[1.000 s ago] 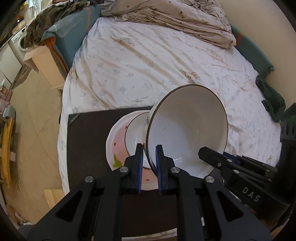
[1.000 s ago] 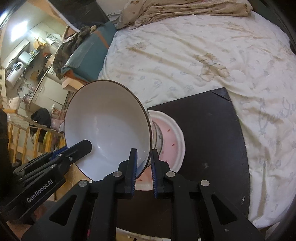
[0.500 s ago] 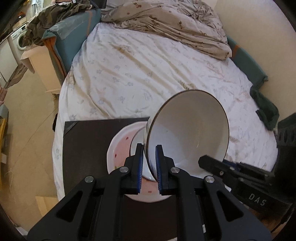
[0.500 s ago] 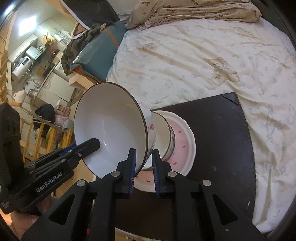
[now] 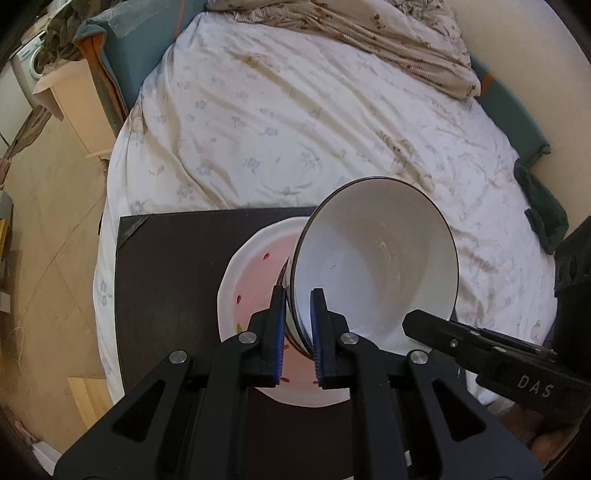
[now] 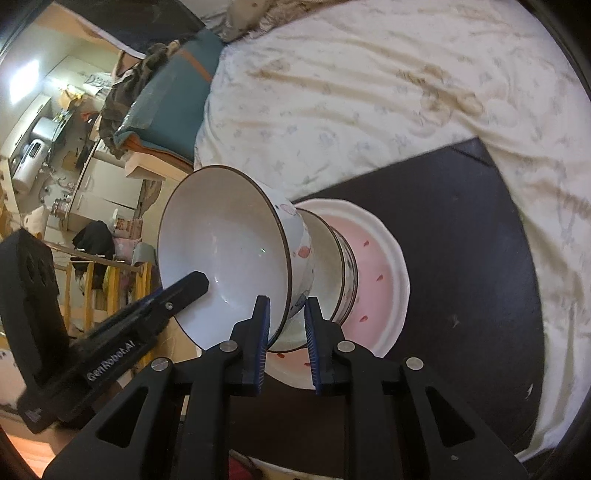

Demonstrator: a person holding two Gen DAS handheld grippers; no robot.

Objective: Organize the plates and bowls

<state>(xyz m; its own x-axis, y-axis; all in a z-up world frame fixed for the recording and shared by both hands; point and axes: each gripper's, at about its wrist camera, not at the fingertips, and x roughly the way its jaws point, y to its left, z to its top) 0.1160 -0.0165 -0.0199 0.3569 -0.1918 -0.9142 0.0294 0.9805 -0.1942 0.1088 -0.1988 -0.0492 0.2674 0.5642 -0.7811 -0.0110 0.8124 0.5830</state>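
Note:
A large white bowl (image 5: 376, 258) with a dark rim is held between both grippers. My left gripper (image 5: 297, 325) is shut on its left rim; my right gripper (image 6: 286, 332) is shut on its right rim. In the right wrist view the large bowl (image 6: 229, 258) rests in a smaller bowl (image 6: 332, 258). The smaller bowl stands on a pink and white plate (image 6: 380, 273). The plate also shows in the left wrist view (image 5: 251, 273) on a dark board (image 5: 166, 280).
The dark board (image 6: 461, 258) lies on a bed with a white flowered sheet (image 5: 295, 110). A crumpled beige blanket (image 5: 369, 33) lies at the far end. A bedside cabinet (image 5: 74, 103) and bare floor are to the left. A dark green cloth (image 5: 543, 210) lies at the right.
Both grippers have lowered the large bowl toward the plate; it now rests in the smaller bowl. Both stay shut on its rim.

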